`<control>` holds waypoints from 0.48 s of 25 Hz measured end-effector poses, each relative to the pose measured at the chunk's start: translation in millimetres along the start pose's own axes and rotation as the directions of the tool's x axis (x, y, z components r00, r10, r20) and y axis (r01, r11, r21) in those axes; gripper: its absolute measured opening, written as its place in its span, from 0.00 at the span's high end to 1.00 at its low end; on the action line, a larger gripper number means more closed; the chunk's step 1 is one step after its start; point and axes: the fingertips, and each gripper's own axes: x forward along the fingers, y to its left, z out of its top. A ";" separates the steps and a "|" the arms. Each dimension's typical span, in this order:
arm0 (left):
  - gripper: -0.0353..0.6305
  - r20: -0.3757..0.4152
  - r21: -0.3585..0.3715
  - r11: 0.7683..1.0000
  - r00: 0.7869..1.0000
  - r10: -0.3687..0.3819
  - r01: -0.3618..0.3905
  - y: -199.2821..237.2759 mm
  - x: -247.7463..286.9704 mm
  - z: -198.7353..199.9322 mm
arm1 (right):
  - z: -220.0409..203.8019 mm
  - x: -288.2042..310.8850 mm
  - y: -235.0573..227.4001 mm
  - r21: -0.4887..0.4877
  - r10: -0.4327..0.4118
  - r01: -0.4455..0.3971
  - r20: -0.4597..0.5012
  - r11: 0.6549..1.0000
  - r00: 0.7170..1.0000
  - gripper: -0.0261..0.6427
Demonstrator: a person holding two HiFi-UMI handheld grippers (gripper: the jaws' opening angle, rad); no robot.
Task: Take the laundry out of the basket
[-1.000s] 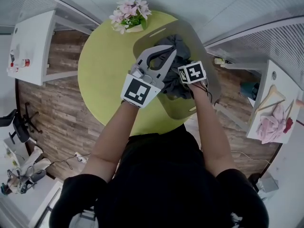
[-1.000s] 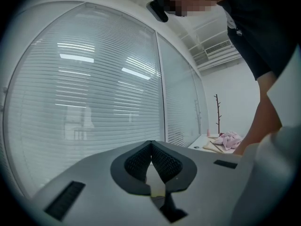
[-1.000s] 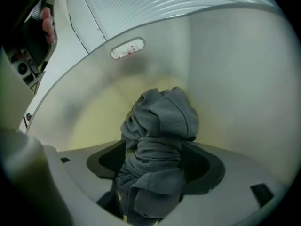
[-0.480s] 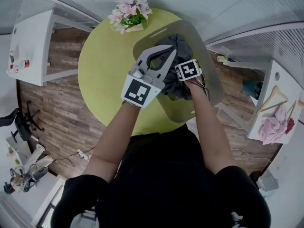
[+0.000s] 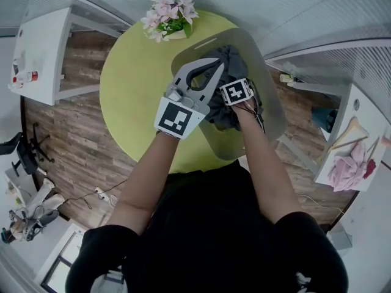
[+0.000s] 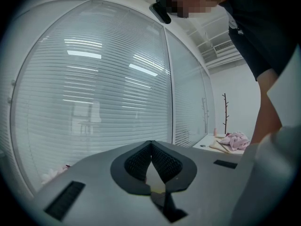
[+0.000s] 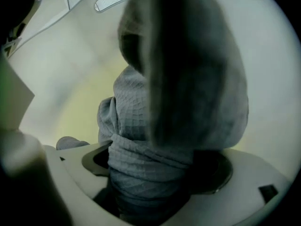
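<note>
Laundry: we see a dark grey heap (image 5: 230,58) lying in the basket (image 5: 229,144), which stands on the right part of the round yellow-green table (image 5: 131,90).
Long axis: the heap is longer than it is wide. It runs lengthwise along the basket, from the far end near the flowers (image 5: 168,17) back toward the person.
Cloth up close: in the right gripper view we see a grey waffle-weave fold, bunched into a thick roll. It rises out of the jaws and points up the picture toward the basket's handle slot (image 7: 113,1).
Right gripper (image 7: 155,154): it points steeply down into the heap. Its jaws are spread wide and have just been opening. The bunched fold stands between them, and we do not see the pads pinching it.
Left gripper (image 6: 150,145): it is held nearly level over the basket's left rim. Its jaw tips are pressed together with nothing between them.
Change since a second ago: we find the right gripper's marker cube lower in the basket, deeper in the cloth and closer to the left gripper. The left gripper has barely shifted. The heap lies along the same line.
</note>
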 end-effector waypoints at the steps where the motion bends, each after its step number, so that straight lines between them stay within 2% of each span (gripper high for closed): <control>1: 0.93 -0.001 0.001 1.000 1.000 0.004 -0.004 0.3 -0.6 0.3 | 0.0 1.2 -0.1 0.003 0.001 -0.001 0.009 1.000 1.000 0.31; 4: 0.93 -0.003 0.008 1.000 1.000 0.017 -0.017 1.4 -2.5 2.4 | 0.1 6.7 -1.9 0.016 0.004 -0.004 0.035 1.000 0.999 0.31; 12: 0.93 -0.010 0.031 0.997 0.998 0.065 -0.065 5.0 -19.5 9.1 | 0.9 12.3 -3.2 -0.010 0.007 -0.007 0.008 1.000 1.000 0.31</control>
